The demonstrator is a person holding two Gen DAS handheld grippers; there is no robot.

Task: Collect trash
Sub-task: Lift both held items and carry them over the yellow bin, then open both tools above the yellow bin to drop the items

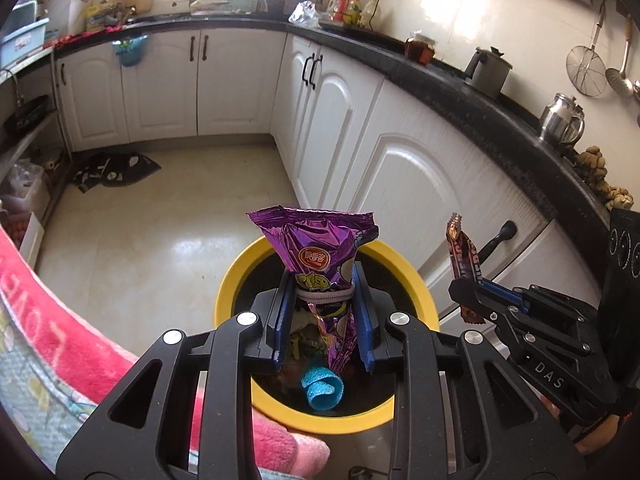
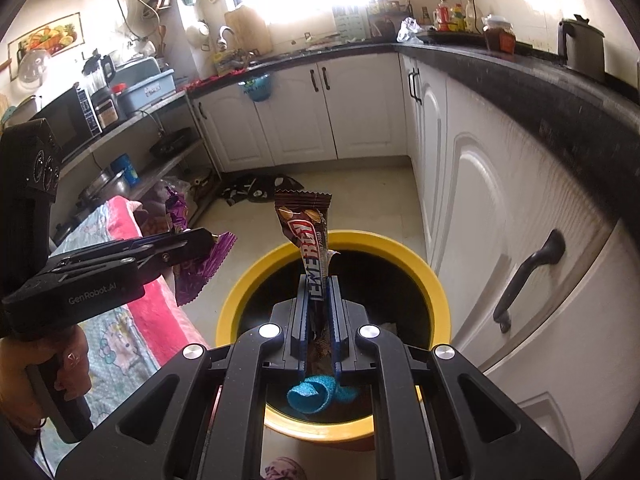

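My left gripper (image 1: 322, 280) is shut on a crumpled purple snack bag (image 1: 316, 248) and holds it over a yellow-rimmed trash bin (image 1: 232, 280). My right gripper (image 2: 319, 284) is shut on a brown energy-bar wrapper (image 2: 306, 224) above the same bin (image 2: 436, 280). A rolled blue scrap (image 1: 322, 390) lies inside the bin, and it also shows in the right wrist view (image 2: 312, 394). The right gripper and its wrapper (image 1: 466, 256) show at the right of the left wrist view. The left gripper (image 2: 200, 236) with the purple bag (image 2: 200, 268) shows at the left of the right wrist view.
White kitchen cabinets (image 1: 400, 168) with black handles stand close on the right under a dark counter (image 1: 500, 120). A pink and patterned blanket (image 1: 60, 340) lies at the left. Dark cloth (image 1: 116, 168) lies on the tiled floor at the far corner. Shelves (image 2: 160, 152) hold pots at the left.
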